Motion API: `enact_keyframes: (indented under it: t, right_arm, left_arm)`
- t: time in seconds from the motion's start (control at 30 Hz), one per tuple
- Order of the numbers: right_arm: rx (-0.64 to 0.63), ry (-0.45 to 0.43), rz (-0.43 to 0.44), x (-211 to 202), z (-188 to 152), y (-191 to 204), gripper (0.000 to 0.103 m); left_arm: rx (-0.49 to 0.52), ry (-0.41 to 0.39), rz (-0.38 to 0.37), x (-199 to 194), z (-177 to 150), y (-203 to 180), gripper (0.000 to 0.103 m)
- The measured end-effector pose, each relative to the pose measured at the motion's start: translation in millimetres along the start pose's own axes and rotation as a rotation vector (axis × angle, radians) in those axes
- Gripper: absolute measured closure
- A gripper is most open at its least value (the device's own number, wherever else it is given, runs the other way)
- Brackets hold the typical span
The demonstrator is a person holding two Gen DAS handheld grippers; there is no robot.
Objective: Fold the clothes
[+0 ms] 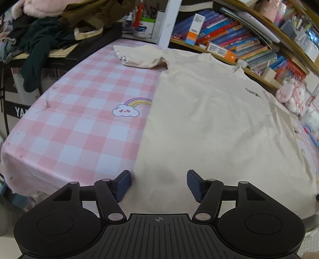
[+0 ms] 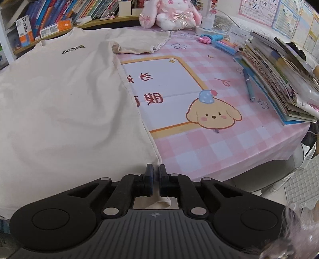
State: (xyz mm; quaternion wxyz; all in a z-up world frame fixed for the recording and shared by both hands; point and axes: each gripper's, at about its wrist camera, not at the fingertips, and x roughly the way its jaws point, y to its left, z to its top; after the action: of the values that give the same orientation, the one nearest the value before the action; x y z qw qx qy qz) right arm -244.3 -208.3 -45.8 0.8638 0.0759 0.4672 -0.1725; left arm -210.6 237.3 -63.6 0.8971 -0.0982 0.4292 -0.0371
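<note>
A cream T-shirt (image 1: 209,119) lies flat on the checked counter (image 1: 79,123). The left gripper (image 1: 159,184) has its fingers spread apart over the hem. The right gripper (image 2: 156,179) pinches the shirt's bottom corner.

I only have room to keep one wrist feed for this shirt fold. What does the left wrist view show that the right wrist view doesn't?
Only the left wrist view: the open left gripper over the shirt's near hem, the rainbow cloud print, the shirt's left sleeve and the clothes pile.

Only the right wrist view: the right gripper, jaws nearly shut at the hem corner, the puppy print, the pen and the notebook stack.

Both: the cream T-shirt lying flat on the pink checked tablecloth, the bookshelf and the pink plush rabbit.
</note>
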Motion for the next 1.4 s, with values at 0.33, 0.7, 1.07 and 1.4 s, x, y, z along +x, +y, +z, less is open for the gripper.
enact_keyframes:
  t: [0.33, 0.7, 1.07, 1.4]
  right_arm:
    - [-0.024, 0.016, -0.011, -3.4, -2.9, -2.7, 0.098]
    - [0.027, 0.008, -0.008, -13.4, -1.6, 0.1, 0.093]
    - [0.021, -0.081, 0.075, -39.6, 17.7, 32.5, 0.047]
    - [0.017, -0.094, 0.094, -42.6, 31.4, 42.8, 0.039]
  left_arm:
    - [0.024, 0.011, -0.006, -5.7, -7.0, -3.1, 0.044]
    - [-0.007, -0.083, -0.065, -23.9, 7.2, -2.7, 0.029]
    - [0.065, -0.155, -0.073, -34.3, 24.6, -23.0, 0.013]
    - [0.095, -0.166, -0.069, -28.0, 27.2, -39.0, 0.011]
